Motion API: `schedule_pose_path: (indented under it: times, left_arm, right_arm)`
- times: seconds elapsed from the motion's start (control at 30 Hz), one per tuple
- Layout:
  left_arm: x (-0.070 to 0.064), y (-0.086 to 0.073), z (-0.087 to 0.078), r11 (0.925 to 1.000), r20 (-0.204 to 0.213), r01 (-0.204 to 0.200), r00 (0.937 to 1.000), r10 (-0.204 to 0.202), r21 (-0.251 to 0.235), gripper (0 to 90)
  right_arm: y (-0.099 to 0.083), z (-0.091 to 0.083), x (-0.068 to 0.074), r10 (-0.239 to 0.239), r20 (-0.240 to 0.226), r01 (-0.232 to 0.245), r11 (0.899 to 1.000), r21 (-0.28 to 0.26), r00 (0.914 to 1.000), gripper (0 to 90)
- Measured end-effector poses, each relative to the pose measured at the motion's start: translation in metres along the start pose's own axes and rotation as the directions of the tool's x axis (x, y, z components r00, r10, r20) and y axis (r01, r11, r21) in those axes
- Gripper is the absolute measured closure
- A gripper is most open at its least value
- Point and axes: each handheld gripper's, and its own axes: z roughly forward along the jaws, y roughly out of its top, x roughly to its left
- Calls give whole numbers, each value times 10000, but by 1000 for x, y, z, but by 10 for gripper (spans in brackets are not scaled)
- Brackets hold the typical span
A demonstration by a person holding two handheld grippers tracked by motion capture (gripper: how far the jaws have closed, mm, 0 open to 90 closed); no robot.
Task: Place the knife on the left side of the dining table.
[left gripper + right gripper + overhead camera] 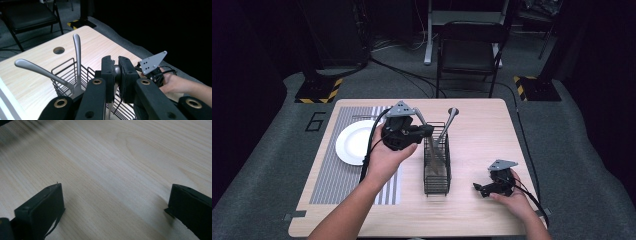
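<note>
- Fingers of the left gripper (117,75) are pinched on the rounded handle end of a grey metal utensil (116,71), whose shaft drops from between them into the black wire cutlery basket (65,72) directly below.
- Two more grey metal utensils stand in that basket beyond the fingers: one (77,53) nearly upright, the other (40,70) leaning far over to the side.
- In the high view the left gripper (428,131) sits at the basket's (437,170) top edge, with the round white plate (354,142) on a grey striped placemat (343,172) behind it.
- The right gripper's (116,207) fingers are spread wide with nothing between them, only the pale wooden desk (120,157) under them.
- It rests near the basket's right side (482,188).
</note>
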Motion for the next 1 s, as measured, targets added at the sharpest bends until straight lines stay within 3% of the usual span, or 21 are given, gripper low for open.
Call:
schedule_pose_path:
  times: [0.5, 1.0]
  left_arm:
    - [-4, 18, -38, 9982, -211, -90, 9997, 77, -596, 836]
    - [7, 26, -76, 9933, -430, 202, 9988, -252, -1138, 836]
  right_arm:
    - [0, 0, 0, -5, -7, 5, 10000, 2, 10000, 0]
    - [0, 0, 0, 1, -8, -1, 10000, 6, 10000, 0]
